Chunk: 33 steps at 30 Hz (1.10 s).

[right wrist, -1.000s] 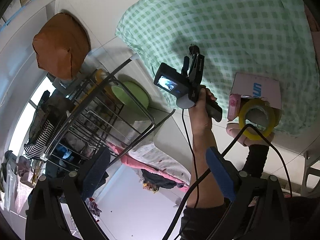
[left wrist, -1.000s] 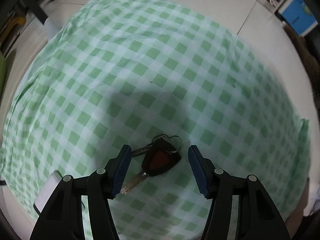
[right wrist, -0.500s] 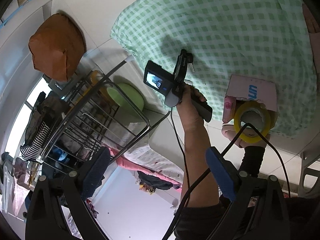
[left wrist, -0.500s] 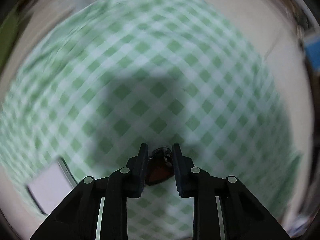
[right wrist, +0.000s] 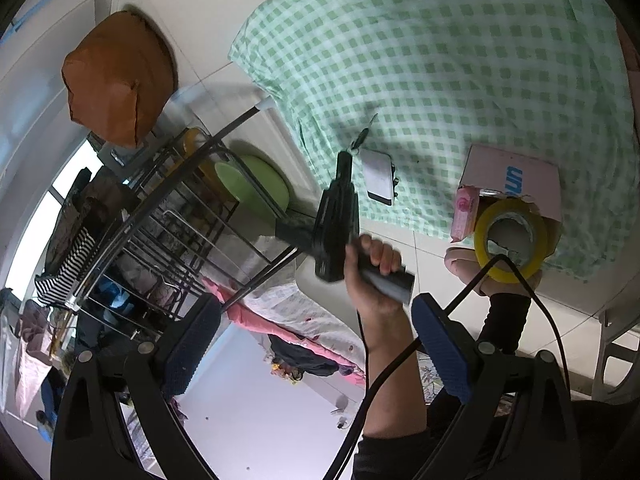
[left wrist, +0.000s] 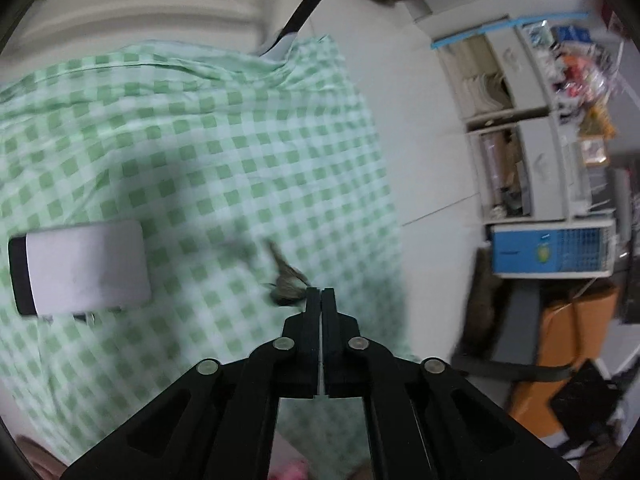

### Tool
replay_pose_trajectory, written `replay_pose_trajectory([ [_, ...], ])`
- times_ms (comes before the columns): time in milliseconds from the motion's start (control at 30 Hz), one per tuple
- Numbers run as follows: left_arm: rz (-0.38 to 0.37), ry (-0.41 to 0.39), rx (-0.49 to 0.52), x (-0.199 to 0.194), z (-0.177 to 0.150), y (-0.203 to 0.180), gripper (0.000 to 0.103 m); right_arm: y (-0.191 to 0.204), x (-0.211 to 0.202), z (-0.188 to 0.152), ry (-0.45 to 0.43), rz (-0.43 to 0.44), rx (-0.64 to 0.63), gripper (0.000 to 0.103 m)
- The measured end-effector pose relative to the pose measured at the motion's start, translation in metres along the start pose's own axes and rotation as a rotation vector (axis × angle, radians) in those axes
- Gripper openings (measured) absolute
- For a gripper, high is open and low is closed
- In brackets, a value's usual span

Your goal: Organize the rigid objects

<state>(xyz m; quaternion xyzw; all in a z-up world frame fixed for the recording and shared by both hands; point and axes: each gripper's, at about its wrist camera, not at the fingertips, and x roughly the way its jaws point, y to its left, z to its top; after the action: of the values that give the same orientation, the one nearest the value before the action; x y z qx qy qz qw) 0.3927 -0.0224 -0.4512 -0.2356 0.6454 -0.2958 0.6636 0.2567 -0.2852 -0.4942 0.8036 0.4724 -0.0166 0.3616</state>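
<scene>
Two black fingers of your left gripper point(left wrist: 319, 300) are pressed flat together, with no gap between them. A dark bunch of metal keys point(left wrist: 286, 280) hangs at their tips, above the green and white checked cloth point(left wrist: 200, 140). The bunch is blurred, but it seems pinched by a thin part. In the right wrist view the keys stick out past the fingertips and throw a shadow on the cloth.

Your left hand point(right wrist: 372, 268) is wrapped around the grey handle of this gripper. Just beside the gripper, a flat white device with a dark end point(left wrist: 84, 266) lies on the cloth, near its edge.

Your right gripper point(right wrist: 316, 344) has its blue padded fingers point(right wrist: 440, 352) wide apart, and nothing is between them.

One container is in view: a pale pink cardboard box with blue letters point(right wrist: 516, 176), which stands on the cloth well apart from the keys. You cannot tell from here what is inside it. A small pink packet point(right wrist: 464, 212) leans on its near side, and a yellow roll of tape point(right wrist: 510, 240) touches the packet at the edge of the cloth.
</scene>
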Motion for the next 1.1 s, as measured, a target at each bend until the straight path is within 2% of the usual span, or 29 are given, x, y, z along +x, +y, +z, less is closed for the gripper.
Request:
replay_pose_trajectory([
  [67,-0.061,-0.012,-0.002,-0.02,-0.006,-0.01,0.0,0.001,0.004,-0.003,0.008,-0.004,-0.008,0.097],
  [233,-0.148,-0.013,0.039,-0.074,-0.027,-0.039,0.0,0.007,0.021,-0.013,0.045,-0.031,-0.049,0.097],
  [300,-0.142,-0.009,0.042,-0.094,-0.039,-0.046,0.0,0.007,0.029,-0.017,0.062,-0.041,-0.059,0.097],
  [367,-0.127,-0.018,-0.004,-0.113,-0.05,-0.045,0.0,0.007,0.039,-0.018,0.079,-0.074,-0.081,0.097],
  [433,-0.089,-0.039,-0.132,-0.136,-0.061,-0.036,0.0,0.005,0.051,-0.016,0.088,-0.117,-0.103,0.097],
  [533,0.033,-0.049,-0.374,-0.173,-0.086,-0.019,0.0,0.002,0.07,-0.004,0.068,-0.185,-0.135,0.096],
  [567,0.034,-0.055,-0.47,-0.183,-0.098,-0.009,0.006,0.002,0.078,0.001,0.061,-0.225,-0.167,0.094],
  [633,-0.099,-0.113,-0.698,-0.201,-0.129,0.017,0.031,0.005,0.1,0.01,0.066,-0.325,-0.245,0.086],
  [667,-0.182,-0.156,-0.823,-0.21,-0.147,0.031,0.049,0.004,0.107,0.013,0.072,-0.355,-0.272,0.08],
  [700,-0.255,-0.208,-0.932,-0.218,-0.163,0.047,0.054,0.004,0.123,0.017,0.076,-0.408,-0.308,0.071],
  [733,-0.275,-0.234,-0.982,-0.221,-0.171,0.057,0.054,0.003,0.139,0.023,0.081,-0.449,-0.341,0.065],
  [767,-0.256,-0.268,-1.055,-0.229,-0.178,0.071,0.054,0.002,0.152,0.028,0.08,-0.466,-0.365,0.052],
  [800,-0.24,-0.294,-1.087,-0.234,-0.18,0.077,0.054,0.001,0.166,0.036,0.072,-0.467,-0.383,0.039],
  [867,-0.25,-0.34,-1.083,-0.247,-0.17,0.091,0.054,-0.01,0.196,0.054,0.057,-0.415,-0.342,0.029],
  [967,-0.271,-0.366,-1.069,-0.263,-0.156,0.105,0.054,-0.042,0.234,0.084,0.024,-0.31,-0.149,0.029],
  [1033,-0.297,-0.391,-1.089,-0.267,-0.154,0.109,0.054,-0.063,0.252,0.103,-0.036,-0.294,-0.047,0.029],
  [1100,-0.306,-0.396,-1.106,-0.27,-0.155,0.114,0.054,-0.073,0.263,0.117,-0.084,-0.288,-0.011,0.029],
])
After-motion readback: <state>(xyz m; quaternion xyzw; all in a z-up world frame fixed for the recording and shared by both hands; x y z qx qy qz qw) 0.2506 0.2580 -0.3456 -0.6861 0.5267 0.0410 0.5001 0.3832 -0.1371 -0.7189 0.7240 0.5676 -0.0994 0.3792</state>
